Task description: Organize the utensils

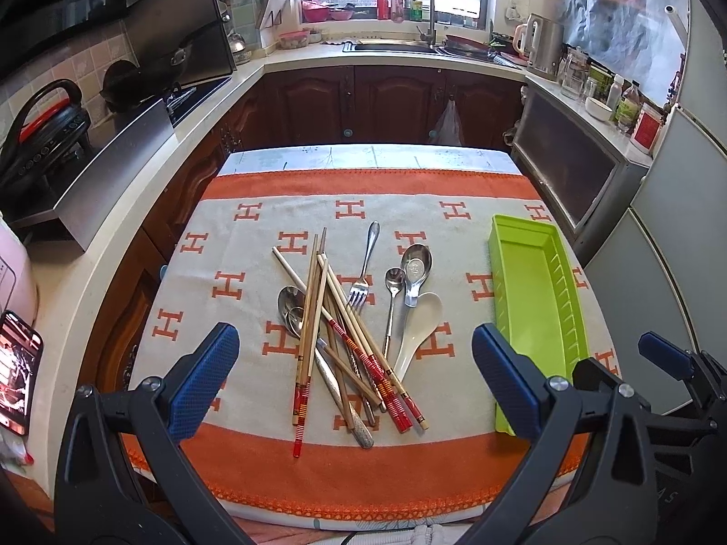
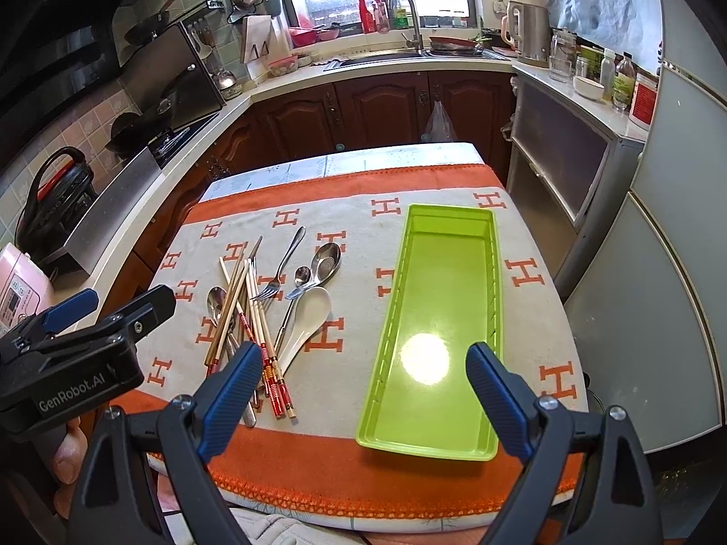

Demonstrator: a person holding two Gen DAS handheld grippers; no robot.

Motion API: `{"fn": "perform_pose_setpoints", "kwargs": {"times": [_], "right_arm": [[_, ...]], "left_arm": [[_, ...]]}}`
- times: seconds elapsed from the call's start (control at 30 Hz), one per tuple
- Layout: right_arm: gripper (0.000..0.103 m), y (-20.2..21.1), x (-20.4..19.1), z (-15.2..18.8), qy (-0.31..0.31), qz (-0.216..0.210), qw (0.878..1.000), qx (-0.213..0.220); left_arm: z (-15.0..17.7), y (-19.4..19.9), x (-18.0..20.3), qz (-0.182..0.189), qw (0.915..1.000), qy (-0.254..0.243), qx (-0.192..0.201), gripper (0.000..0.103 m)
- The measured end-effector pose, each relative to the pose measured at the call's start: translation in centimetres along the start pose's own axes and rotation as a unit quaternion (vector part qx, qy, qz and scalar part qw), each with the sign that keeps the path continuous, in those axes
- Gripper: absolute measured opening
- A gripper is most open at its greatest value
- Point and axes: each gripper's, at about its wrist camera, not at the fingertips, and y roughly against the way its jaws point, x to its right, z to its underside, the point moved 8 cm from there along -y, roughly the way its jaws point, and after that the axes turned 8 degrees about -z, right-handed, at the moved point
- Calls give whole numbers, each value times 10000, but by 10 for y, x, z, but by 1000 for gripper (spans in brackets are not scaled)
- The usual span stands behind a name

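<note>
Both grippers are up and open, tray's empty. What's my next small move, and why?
Probably lower the left gripper onto the white ceramic spoon: it lies at the pile's edge, nearest the empty green tray, with nothing on top, and both grippers hold nothing.

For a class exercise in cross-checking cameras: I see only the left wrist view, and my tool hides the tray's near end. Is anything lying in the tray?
Observer: No. The right wrist view shows the whole tray bare, with only a glare spot on its floor.
Operator: Is the right tool open? I see just its edge.
Observer: Yes. The right tool has its fingers wide apart, framing the tray's near end.
</note>
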Motion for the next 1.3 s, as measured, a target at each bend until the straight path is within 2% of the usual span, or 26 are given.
{"fn": "perform_pose_setpoints", "kwargs": {"times": [1.3], "right_arm": [[91, 3, 0, 1, -32, 122, 9999, 21]], "left_arm": [[9, 3, 1, 178, 9998, -36, -14, 102]]}}
